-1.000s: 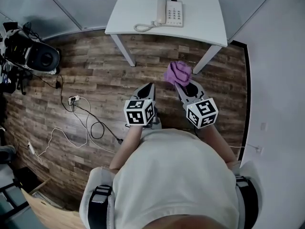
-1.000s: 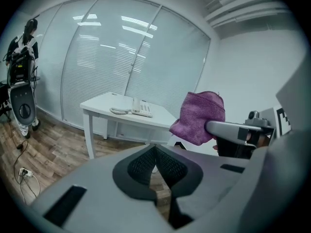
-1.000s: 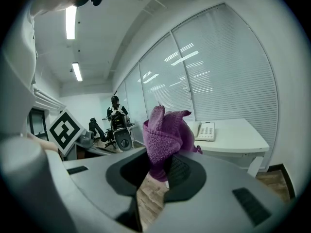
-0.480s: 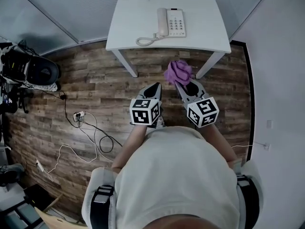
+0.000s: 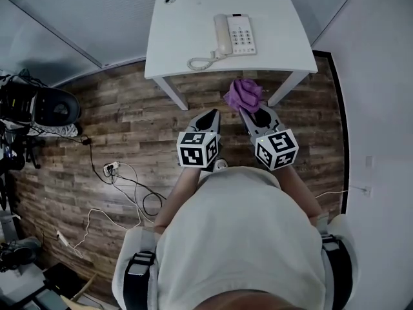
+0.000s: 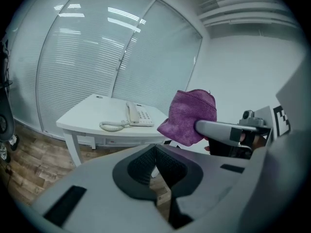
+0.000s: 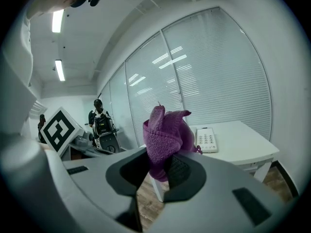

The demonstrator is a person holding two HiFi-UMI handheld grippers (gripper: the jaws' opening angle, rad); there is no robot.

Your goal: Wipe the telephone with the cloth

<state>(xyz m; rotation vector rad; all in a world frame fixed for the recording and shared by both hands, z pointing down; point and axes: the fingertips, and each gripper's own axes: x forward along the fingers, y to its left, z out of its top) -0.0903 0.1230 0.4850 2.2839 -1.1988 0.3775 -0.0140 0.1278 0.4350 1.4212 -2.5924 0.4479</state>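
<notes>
A cream desk telephone (image 5: pixel 235 33) with a coiled cord lies on the white table (image 5: pixel 181 37) ahead; the left gripper view shows the phone (image 6: pixel 138 115) and the right gripper view shows it too (image 7: pixel 207 140). My right gripper (image 5: pixel 248 110) is shut on a bunched purple cloth (image 5: pixel 242 94), which sticks up from its pads (image 7: pixel 164 140). The cloth hangs over the floor just short of the table's front edge. Beside it my left gripper (image 5: pixel 210 115) is shut with nothing in it; from its own view the cloth (image 6: pixel 189 115) shows to the right.
Wood-plank floor (image 5: pixel 122 128) lies under me, with cables and a power strip (image 5: pixel 111 169) at left. Dark equipment (image 5: pixel 39 107) stands at far left. Glass partition walls with blinds (image 6: pixel 87 52) stand behind the table. A white wall (image 5: pixel 381 108) runs along the right.
Both grippers and I have moved forward toward the table; the table and phone sit closer and lower in the head view. The cloth stays gripped.
</notes>
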